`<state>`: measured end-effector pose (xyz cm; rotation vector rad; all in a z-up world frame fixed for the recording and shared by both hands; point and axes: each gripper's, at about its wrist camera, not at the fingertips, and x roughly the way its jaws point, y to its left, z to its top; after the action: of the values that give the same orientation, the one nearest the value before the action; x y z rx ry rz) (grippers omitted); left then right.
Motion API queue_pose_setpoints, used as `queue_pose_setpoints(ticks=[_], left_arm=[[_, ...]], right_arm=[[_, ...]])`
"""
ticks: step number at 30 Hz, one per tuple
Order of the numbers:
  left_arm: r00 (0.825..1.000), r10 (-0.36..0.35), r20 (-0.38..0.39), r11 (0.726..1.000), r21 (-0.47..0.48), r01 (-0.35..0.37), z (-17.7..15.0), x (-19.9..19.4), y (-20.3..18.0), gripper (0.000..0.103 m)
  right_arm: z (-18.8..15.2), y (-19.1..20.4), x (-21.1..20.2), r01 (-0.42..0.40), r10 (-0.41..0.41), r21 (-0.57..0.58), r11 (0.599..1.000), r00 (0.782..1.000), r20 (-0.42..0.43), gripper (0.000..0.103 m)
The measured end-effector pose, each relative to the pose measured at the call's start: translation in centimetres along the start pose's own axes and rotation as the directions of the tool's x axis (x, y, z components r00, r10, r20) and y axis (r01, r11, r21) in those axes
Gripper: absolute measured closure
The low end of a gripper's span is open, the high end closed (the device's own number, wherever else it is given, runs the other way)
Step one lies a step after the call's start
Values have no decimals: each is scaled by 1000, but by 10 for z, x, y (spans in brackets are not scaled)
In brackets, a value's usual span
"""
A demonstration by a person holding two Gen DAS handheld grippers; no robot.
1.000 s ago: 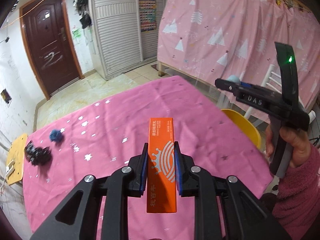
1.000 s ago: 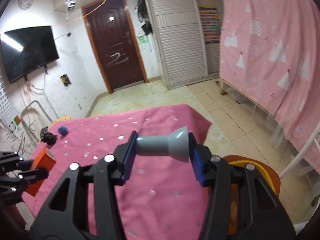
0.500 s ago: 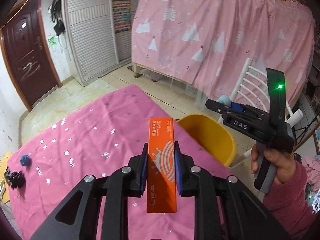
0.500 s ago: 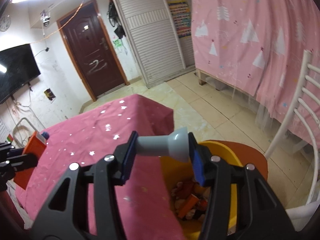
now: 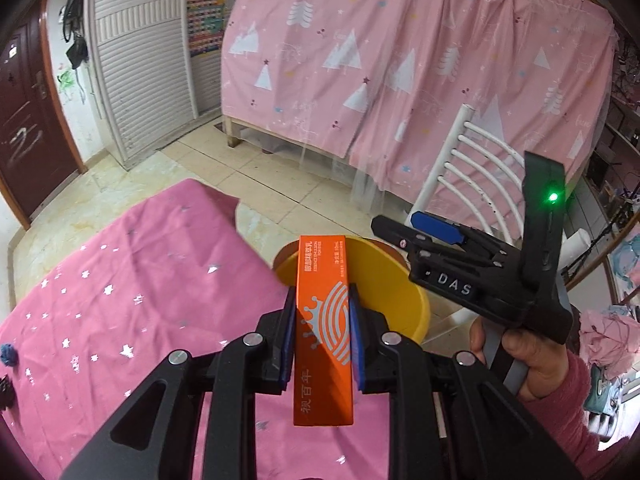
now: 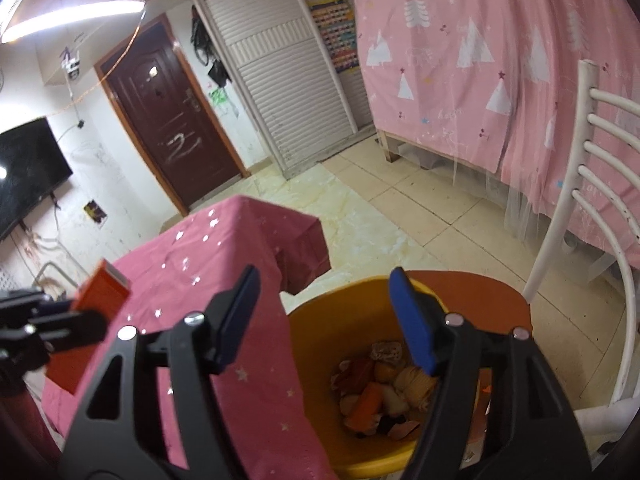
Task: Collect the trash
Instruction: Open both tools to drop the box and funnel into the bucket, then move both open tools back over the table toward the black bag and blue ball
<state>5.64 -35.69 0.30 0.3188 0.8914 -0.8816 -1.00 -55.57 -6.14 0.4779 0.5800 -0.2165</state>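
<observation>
My left gripper (image 5: 322, 308) is shut on a long orange carton (image 5: 323, 320) and holds it upright above the right edge of the pink table (image 5: 132, 292), close to the yellow bin (image 5: 384, 280). My right gripper (image 6: 324, 288) is open and empty, directly above the yellow bin (image 6: 316, 340), which holds several scraps of trash (image 6: 380, 392). The right gripper also shows in the left wrist view (image 5: 440, 240), over the bin. The orange carton shows at the left of the right wrist view (image 6: 100, 300).
The bin stands on an orange stool seat (image 6: 480, 292) beside the table. A white chair (image 6: 592, 220) is right of it, pink curtains (image 5: 400, 60) behind. A blue ball (image 5: 8, 354) lies at the table's far left.
My right gripper opened and the grey funnel-shaped piece it held is gone from its jaws. Both grippers swung right, over the yellow bin. The left still holds the carton.
</observation>
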Motion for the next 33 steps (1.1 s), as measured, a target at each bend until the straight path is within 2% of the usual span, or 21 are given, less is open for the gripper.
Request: queue_pose_setpoints(ticks=[5,11,12,15,23,26,33], left_arm=[[999,-49,-16,999,9,49,9,21,-15,88],[996,-76,-39,997,-2,76,17,41,-28,86],[996,-77,-41,997,-10,77,18,44,-28,83],[996,-81,-46,997,-25,80,18,47,-25,62],[998,-62,-25,996,-71,60,14,34,-7,56],[999,-47,-11,996,-82,46,13,25,2,55],[999,6,48,992,-126,0,2,-11,38,53]], right_arm=[[6,-22,-13,20,-23,77,997,999,49,38],[9,-34,-17,28,-35,117,993,997,63,38],[9,-32,-17,28,-36,113,993,997,65,38],[8,-29,-19,25,-33,105,994,997,70,38],[7,-14,-14,16,-21,70,997,998,61,37],[6,-6,-14,10,-13,48,999,998,65,31],[5,20,-9,-25,25,-3,1000,999,47,31]])
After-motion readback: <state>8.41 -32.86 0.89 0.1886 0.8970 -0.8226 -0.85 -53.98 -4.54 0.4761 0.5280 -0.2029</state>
